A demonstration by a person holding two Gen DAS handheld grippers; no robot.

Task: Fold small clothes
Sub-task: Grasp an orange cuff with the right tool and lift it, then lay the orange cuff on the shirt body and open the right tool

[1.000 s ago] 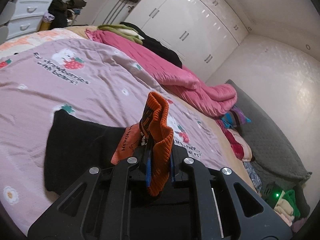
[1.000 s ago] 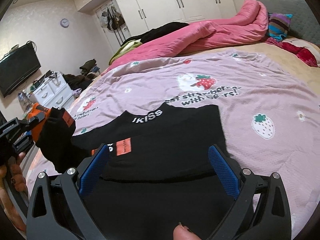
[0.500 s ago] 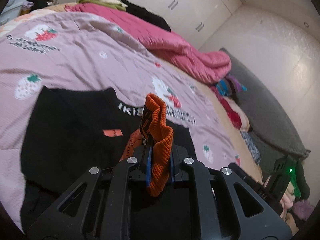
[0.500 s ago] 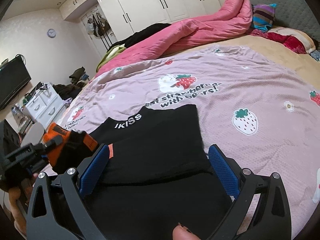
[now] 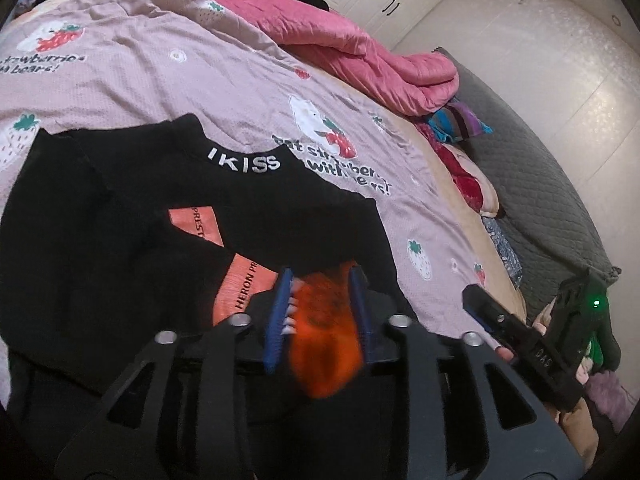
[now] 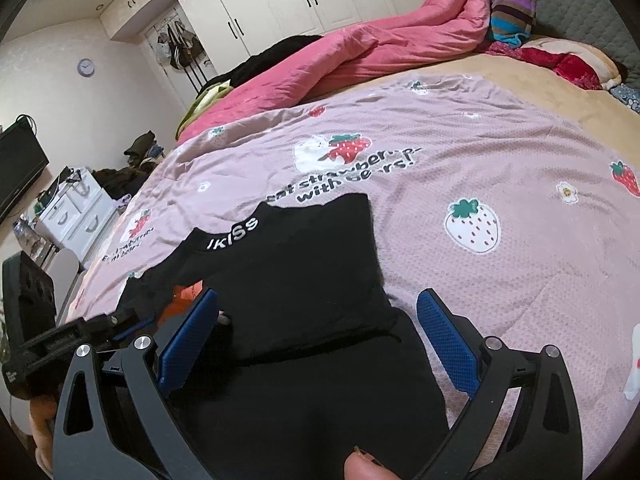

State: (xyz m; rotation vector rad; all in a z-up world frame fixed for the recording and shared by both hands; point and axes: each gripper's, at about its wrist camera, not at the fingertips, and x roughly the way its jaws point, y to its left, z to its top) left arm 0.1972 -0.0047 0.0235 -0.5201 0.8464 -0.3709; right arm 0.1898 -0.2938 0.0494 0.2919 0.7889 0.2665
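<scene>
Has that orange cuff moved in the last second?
Yes. The left hand-held gripper carried the orange cuff from beside the black top to above it, nearer the IKISS collar.

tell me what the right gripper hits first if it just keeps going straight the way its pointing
Most likely the black sweater lying on the pink strawberry bedsheet. The right gripper is open, with the folded black fabric directly between and ahead of its fingers. Depth is unclear.

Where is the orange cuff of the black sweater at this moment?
In the left wrist view the orange cuff sits low in the centre, between the fingers of the left gripper, over the black sweater.
</scene>
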